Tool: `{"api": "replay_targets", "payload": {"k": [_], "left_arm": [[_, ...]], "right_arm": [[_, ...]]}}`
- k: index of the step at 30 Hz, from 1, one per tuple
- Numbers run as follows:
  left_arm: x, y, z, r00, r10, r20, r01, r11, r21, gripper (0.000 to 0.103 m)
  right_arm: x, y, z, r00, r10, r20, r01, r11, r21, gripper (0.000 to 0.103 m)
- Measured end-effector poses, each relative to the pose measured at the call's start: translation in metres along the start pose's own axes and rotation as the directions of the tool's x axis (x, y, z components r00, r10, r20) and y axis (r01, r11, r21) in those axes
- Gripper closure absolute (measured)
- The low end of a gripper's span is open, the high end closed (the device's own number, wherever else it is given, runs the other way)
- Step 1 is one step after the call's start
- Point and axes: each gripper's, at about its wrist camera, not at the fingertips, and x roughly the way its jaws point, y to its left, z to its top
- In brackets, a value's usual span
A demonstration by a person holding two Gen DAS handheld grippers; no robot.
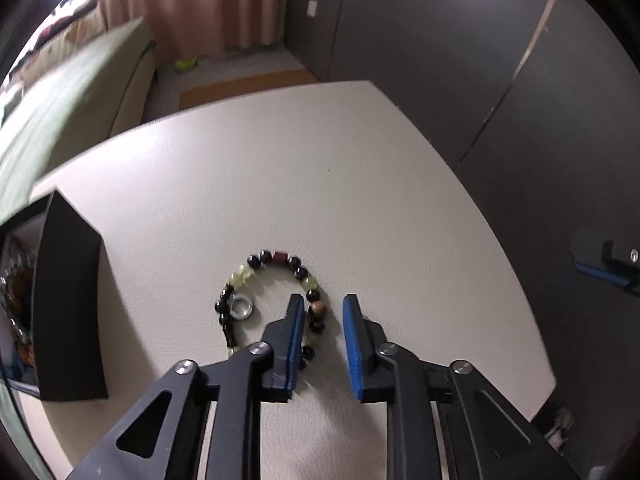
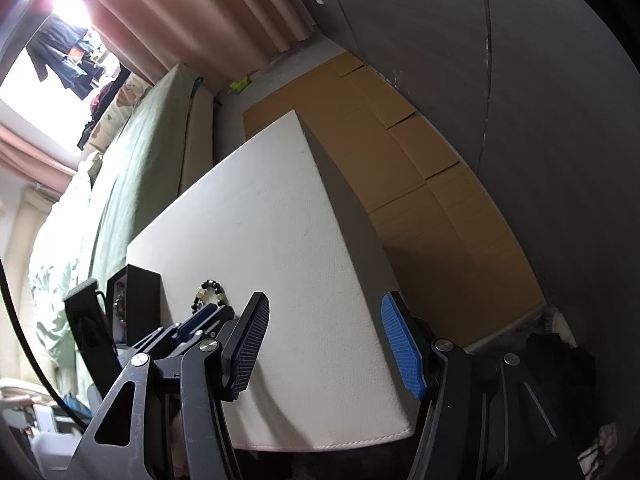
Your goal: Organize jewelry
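Blue-padded left gripper [image 1: 322, 312] stands parted, empty, straddling the near-right arc of the beaded bracelet [image 1: 276, 300] on the white table [image 1: 280, 184]; a ring [image 1: 241, 307] lies left of its fingers. Right gripper [image 2: 324, 344] gapes wide, empty.

Left tongs [image 1: 322, 309] point steeply downward, jaws parted; right tongs [image 2: 325, 322] angle lower, jaws spread wide

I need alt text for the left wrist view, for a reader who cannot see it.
The open left gripper straddles one side of a beaded bracelet lying on a white table, with a small silver ring inside the loop. A black jewelry box stands at the left edge.
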Motion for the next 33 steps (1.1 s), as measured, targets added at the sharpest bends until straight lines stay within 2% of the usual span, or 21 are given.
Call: {"api": "replay_targets", "payload": {"k": [5, 9, 13, 18, 22, 30, 33], "left_arm": [[-0.007, 0.014, 0.003, 0.999, -0.047, -0.002, 0.047, 0.998, -0.039, 0.093], [-0.039, 0.025, 0.008, 0.995, -0.067, 0.069, 0.071, 0.996, -0.047, 0.093], [-0.067, 0.049, 0.012, 0.988, -0.071, 0.137, 0.086, 0.991, -0.105, 0.093], [-0.086, 0.078, 0.013, 0.981, -0.083, 0.173, 0.113, 0.978, -0.175, 0.093], [-0.109, 0.101, 0.007, 0.974, -0.088, 0.21, 0.134, 0.967, -0.216, 0.093], [-0.142, 0.144, 0.008, 0.961, -0.077, 0.267, 0.154, 0.947, -0.281, 0.093], [-0.147, 0.156, 0.008, 0.961, -0.063, 0.268, 0.143, 0.945, -0.292, 0.093]], "right_arm": [[0.006, 0.009, -0.001, 1.0, -0.001, -0.014, 0.001, 1.0, -0.018, 0.043], [0.013, 0.021, -0.002, 0.999, 0.028, -0.027, -0.029, 0.999, -0.037, 0.043], [0.021, 0.042, -0.006, 0.997, 0.061, -0.04, -0.064, 0.995, -0.071, 0.043], [0.037, 0.078, -0.015, 0.992, 0.103, -0.077, -0.113, 0.985, -0.129, 0.044], [0.052, 0.106, -0.02, 0.99, 0.104, -0.095, -0.12, 0.977, -0.178, 0.044], [0.082, 0.144, -0.028, 0.99, 0.066, -0.128, -0.099, 0.956, -0.276, 0.059], [0.094, 0.154, -0.029, 0.99, 0.033, -0.136, -0.073, 0.949, -0.305, 0.064]]}}
